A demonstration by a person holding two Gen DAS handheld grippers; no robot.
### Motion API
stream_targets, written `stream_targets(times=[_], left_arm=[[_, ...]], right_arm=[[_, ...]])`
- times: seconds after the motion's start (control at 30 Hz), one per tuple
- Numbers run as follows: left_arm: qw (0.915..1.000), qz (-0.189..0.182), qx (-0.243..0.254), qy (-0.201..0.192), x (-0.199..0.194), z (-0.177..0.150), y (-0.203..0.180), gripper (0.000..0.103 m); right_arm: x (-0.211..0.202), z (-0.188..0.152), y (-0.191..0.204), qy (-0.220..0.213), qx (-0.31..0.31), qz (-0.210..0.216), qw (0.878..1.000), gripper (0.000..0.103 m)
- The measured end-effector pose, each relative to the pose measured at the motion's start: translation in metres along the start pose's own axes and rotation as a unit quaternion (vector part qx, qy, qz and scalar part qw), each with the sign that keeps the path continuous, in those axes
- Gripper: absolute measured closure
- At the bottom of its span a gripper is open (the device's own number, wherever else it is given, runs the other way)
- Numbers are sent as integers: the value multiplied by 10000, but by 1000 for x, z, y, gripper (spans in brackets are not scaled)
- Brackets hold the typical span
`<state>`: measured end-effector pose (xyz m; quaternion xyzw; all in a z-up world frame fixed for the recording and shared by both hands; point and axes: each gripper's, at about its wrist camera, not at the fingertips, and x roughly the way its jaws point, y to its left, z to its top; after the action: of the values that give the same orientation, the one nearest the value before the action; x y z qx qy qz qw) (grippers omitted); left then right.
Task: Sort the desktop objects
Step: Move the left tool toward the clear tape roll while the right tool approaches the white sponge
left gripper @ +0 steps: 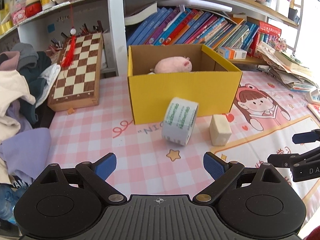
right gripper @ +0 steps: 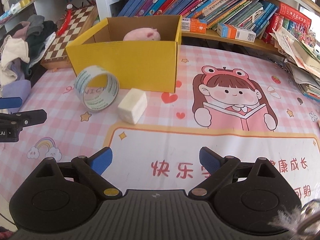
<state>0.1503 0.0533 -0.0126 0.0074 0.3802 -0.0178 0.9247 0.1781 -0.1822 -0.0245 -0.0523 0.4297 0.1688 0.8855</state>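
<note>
A yellow cardboard box (left gripper: 184, 94) (right gripper: 128, 64) stands open on the pink desk mat, with a pink plush toy (left gripper: 173, 65) (right gripper: 142, 34) inside. A roll of clear tape (left gripper: 180, 121) (right gripper: 97, 88) stands on edge against the box front. A cream block (left gripper: 220, 130) (right gripper: 132, 105) sits on the mat just right of the tape. My left gripper (left gripper: 160, 167) is open and empty, a short way in front of the tape. My right gripper (right gripper: 156, 163) is open and empty, further back over the mat's white panel.
A folded chessboard (left gripper: 78, 70) (right gripper: 68, 36) leans left of the box. A heap of clothes (left gripper: 22, 92) (right gripper: 18, 56) fills the left edge. Shelved books (left gripper: 190, 28) (right gripper: 200, 2) stand behind the box. Stacked papers (left gripper: 288, 70) (right gripper: 300, 60) lie at the right.
</note>
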Motion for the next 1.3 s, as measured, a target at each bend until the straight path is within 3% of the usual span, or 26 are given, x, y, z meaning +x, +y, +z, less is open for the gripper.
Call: stream_targets(times=[0.77, 1.3], left_arm=[[9988, -55, 55, 475, 16, -23, -11, 7], [9984, -46, -230, 506, 19, -24, -11, 7]], right_arm=[[12, -17, 30, 274, -581, 98, 9979, 5], [19, -13, 30, 279, -793, 232, 9962, 4]])
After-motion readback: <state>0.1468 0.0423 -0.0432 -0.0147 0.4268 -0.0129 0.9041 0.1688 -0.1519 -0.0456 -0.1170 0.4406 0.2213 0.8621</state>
